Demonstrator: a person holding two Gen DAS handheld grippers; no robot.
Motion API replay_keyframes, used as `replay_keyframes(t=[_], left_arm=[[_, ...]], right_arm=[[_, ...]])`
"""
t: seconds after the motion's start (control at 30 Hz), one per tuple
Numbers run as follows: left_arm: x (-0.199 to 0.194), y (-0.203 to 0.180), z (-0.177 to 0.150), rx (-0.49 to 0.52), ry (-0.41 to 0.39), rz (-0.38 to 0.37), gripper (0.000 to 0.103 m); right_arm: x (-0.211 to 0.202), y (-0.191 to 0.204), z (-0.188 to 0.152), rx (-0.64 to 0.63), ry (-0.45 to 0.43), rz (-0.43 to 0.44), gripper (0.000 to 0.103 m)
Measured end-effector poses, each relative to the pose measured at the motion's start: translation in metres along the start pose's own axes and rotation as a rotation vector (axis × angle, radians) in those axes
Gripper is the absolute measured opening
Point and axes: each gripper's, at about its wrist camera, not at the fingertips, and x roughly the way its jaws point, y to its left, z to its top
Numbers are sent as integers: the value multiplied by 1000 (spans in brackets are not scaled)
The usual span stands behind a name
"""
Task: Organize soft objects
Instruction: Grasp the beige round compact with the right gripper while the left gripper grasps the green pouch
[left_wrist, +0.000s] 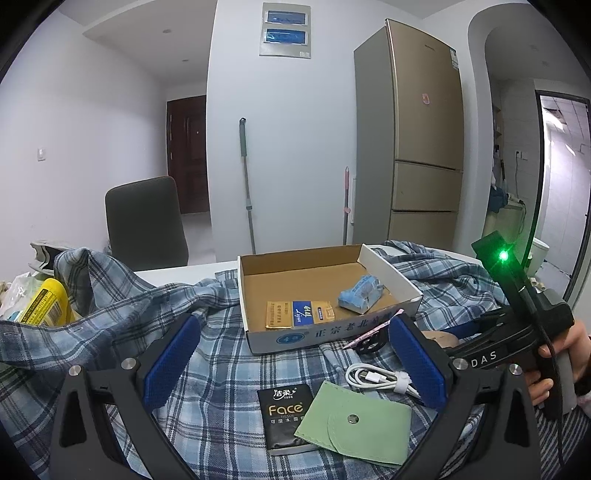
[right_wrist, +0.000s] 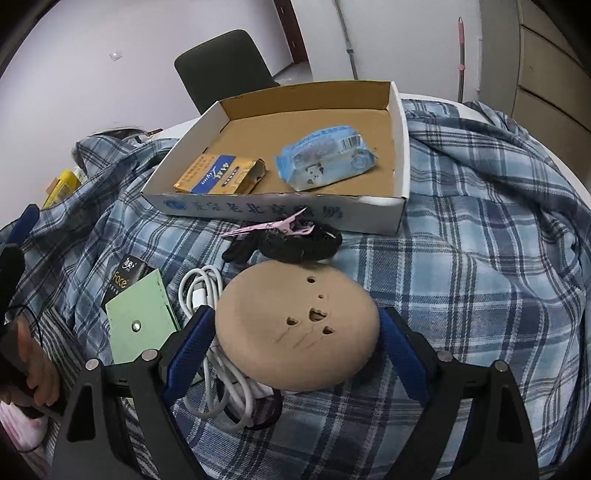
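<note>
A tan round squishy toy (right_wrist: 299, 328) lies on the plaid shirt (right_wrist: 480, 258). My right gripper (right_wrist: 295, 332) points down over the toy with a blue pad close on each side; the toy shows no squeeze. Beyond it lie a black hair tie (right_wrist: 299, 247) and a pink clip (right_wrist: 273, 227). The cardboard box (right_wrist: 402, 147) holds a blue tissue pack (right_wrist: 325, 155) and a gold-and-blue pack (right_wrist: 218, 175). My left gripper (left_wrist: 295, 350) hovers open above a black tissue pack (left_wrist: 282, 410) and a green pouch (left_wrist: 354, 421).
A white cable (right_wrist: 199, 291) runs under the toy's left side beside the right gripper's left pad. A yellow bottle (left_wrist: 48, 302) and bags sit at the left. A dark chair (left_wrist: 146, 221) stands behind the table, a fridge (left_wrist: 410, 147) beyond. A hand (left_wrist: 565, 354) holds the right gripper.
</note>
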Motion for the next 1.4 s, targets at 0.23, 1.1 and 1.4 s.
replay_keyframes(t=[0.23, 1.1, 1.4], left_arm=[[0, 0, -1, 5, 3, -10, 103], [64, -47, -48, 308, 555, -319, 103], [67, -58, -55, 384, 565, -239, 103]], right_arm=[[-17, 6, -1, -30, -82, -37, 78], [-64, 31, -26, -187, -237, -71, 78], [-63, 34, -28, -198, -236, -73, 78]])
